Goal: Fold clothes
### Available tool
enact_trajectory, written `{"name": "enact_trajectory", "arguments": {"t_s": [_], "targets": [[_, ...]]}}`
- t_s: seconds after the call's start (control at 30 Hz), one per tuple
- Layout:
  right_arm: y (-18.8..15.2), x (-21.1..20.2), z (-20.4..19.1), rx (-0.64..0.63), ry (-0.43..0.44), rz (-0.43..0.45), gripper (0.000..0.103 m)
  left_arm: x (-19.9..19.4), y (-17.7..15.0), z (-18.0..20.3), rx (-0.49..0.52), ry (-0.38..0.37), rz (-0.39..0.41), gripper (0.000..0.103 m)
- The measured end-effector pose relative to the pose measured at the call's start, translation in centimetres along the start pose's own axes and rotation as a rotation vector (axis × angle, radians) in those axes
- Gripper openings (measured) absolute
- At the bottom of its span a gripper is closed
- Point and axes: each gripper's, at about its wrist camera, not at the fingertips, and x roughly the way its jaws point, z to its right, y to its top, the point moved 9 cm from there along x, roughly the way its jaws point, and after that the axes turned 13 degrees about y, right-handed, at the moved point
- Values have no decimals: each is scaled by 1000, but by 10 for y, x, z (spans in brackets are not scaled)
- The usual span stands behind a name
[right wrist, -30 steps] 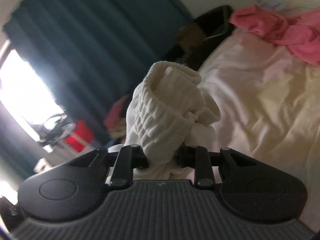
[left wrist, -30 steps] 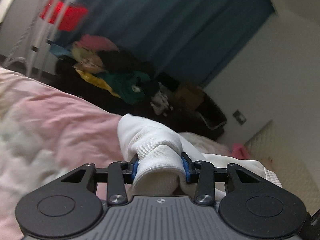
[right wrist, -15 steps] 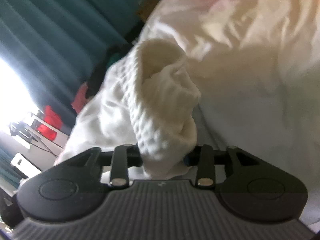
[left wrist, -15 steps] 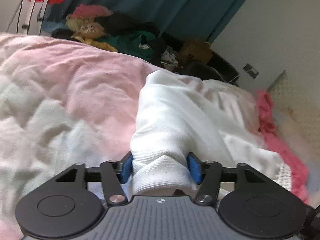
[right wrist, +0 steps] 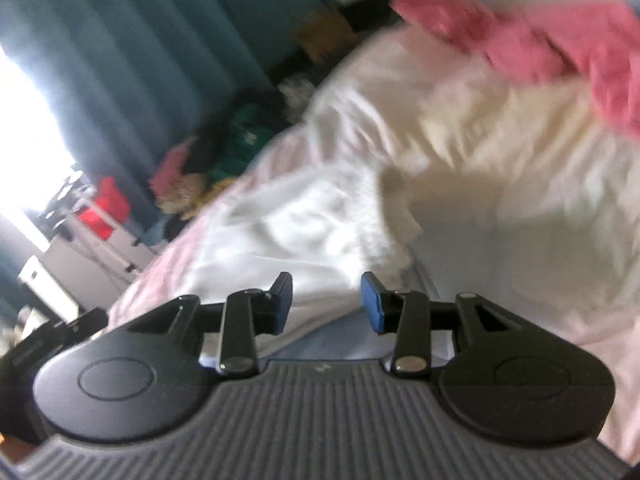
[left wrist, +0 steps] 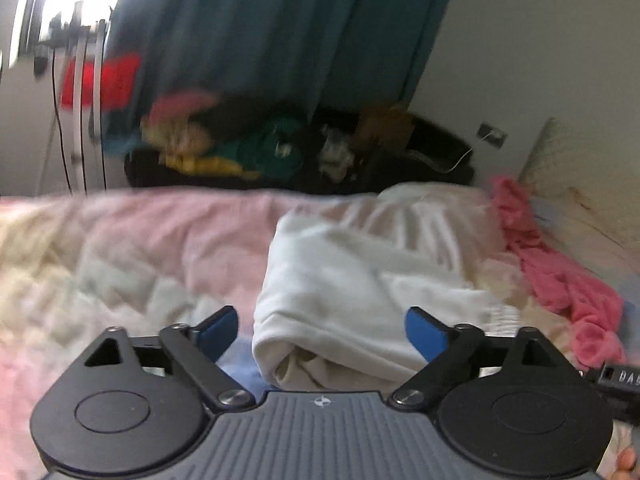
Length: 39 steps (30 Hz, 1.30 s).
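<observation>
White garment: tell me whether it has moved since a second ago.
Yes. The white garment has dropped from both grippers onto the pink bedspread, folded; the left gripper, jaws just opened, has let go.

Black claw (left wrist: 322,330) – ribbed grey body (blue pads (left wrist: 422,334)).

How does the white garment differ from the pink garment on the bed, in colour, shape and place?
The white garment is white, while the pink garment is a strong pink. The white garment is folded into a thick bundle; the pink garment lies crumpled and stretched out. The white garment sits directly in front of the left tongs, while the pink garment lies further right, near the pillow. Both rest on the bed cover.
</observation>
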Motion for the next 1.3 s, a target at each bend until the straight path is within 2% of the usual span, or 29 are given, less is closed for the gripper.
{"name": "enact_trajectory", "arguments": {"t_s": [0.13,0.17,0.2,0.23,0.27,0.3,0.4,0.5,0.67,0.8,0.9,0.97,1.1,1.2,1.3], "targets": [[2,-52,-57,-156,53,31,43,-80,7,11,70,-11,100,94],[1,-64,-69,-178,68,37,53,-99,6,13,85,-9,119,94],[0,-76,-78,-197,75,52,68,-117,5,14,99,-6,136,95],[-1,-87,-87,-215,82,68,76,-134,3,14,111,-4,153,100],[-2,-99,-96,-235,89,84,89,-150,2,14,117,-5,171,103],[-3,-111,-105,-257,92,105,92,-166,0,13,120,-7,190,103],[-12,-143,-126,-309,114,139,92,-210,-4,5,137,39,253,103],[-24,-166,-139,-341,142,162,92,-246,-13,-4,120,45,290,103],[-53,-186,-148,-413,133,218,92,-283,-29,-18,109,49,325,103],[-76,-186,-143,-448,102,265,92,-301,-43,-33,58,47,363,103],[-88,-174,-126,-427,69,302,92,-303,-56,-43,32,55,394,103],[-97,-160,-114,-405,62,290,92,-297,-63,-49,25,68,400,103],[-112,-138,-107,-450,42,273,92,-277,-74,-52,49,92,387,103],[-120,-129,-110,-504,48,288,92,-260,-84,-53,38,67,368,103],[-131,-115,-108,-538,52,252,92,-241,-95,-50,43,61,354,103]]}}
